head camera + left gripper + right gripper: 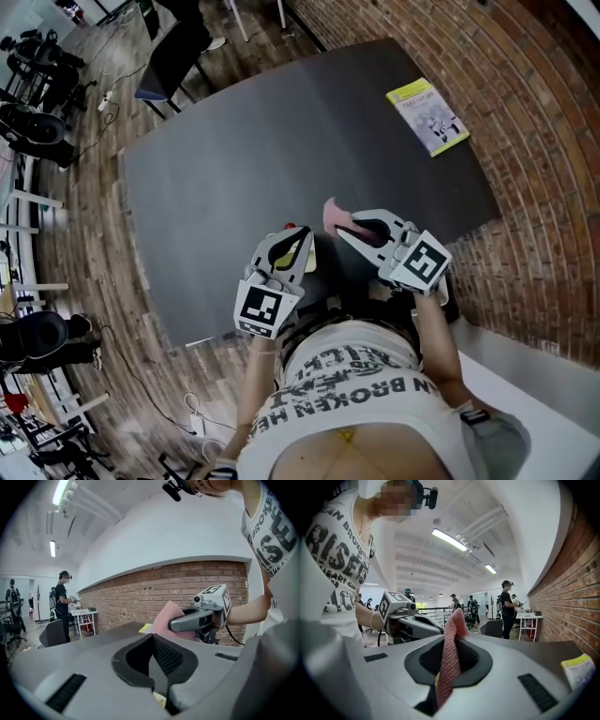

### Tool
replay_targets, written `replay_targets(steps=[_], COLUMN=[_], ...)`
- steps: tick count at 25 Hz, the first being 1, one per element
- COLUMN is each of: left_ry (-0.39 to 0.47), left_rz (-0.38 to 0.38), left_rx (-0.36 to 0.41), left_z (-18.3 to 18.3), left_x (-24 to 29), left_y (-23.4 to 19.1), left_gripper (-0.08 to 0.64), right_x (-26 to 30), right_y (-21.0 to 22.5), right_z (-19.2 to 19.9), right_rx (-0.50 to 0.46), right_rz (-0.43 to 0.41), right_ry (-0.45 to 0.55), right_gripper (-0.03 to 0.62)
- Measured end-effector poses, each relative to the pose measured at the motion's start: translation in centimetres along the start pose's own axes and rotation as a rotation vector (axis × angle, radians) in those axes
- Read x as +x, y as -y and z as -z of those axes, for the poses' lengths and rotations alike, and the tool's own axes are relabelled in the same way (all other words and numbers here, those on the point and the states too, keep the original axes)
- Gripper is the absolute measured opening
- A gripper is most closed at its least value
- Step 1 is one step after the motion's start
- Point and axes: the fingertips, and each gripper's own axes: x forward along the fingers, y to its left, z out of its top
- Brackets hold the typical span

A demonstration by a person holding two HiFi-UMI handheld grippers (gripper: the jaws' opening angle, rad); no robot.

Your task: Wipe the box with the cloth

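in the head view a dark grey bench (234,159) ran beside a brick wall (553,122). the box (427,116), flat and yellow-green, lay near the bench's far right corner, well apart from both tools. close to the person's printed shirt (356,380), the left hand-held gripper (300,236) and the right hand-held gripper (347,229) hung side by side over the near edge, and a pink cloth (333,214) poked out beyond the right one's tips. in the left gripper view the left hand-held gripper's jaws were closed on each other with nothing caught between them. past them the right hand-held gripper showed from the side with the cloth pinched in it, and a yellow corner of the box peeked out just behind the cloth. a bystander (61,599) stood far off by the wall. in the right gripper view the right hand-held gripper was clamped on the cloth, which rose in a fold from between the jaws and stood above their tips. the left hand-held gripper was at the left, and the box lay on the bench at the lower right, near the bricks.
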Motion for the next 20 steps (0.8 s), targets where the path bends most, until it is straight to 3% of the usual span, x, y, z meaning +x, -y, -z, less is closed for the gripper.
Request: replay_targets(steps=[6,9,20], left_ry=[0.079,0.109,0.115], left_rz=[0.017,0.028,0.046], left_rx=[0.004,0.045,0.072], left_z=[-3.7,-4.9,-5.0], left_x=[-0.4,-0.3,-0.3], left_y=[1.1,1.6,2.8], left_gripper=[0.008,0.008,0.008], right_x=[-1.6,-2.1,-3.3], right_y=[-0.6,-0.8,-1.4], right_z=[-3.0,-3.5,-3.6], right_rx=[-0.001,-0.012,-0.024], right_rz=[0.035,0.047,0.06], right_ry=[0.086,0.084,0.077], right_gripper=[0.017,0.017,0.017])
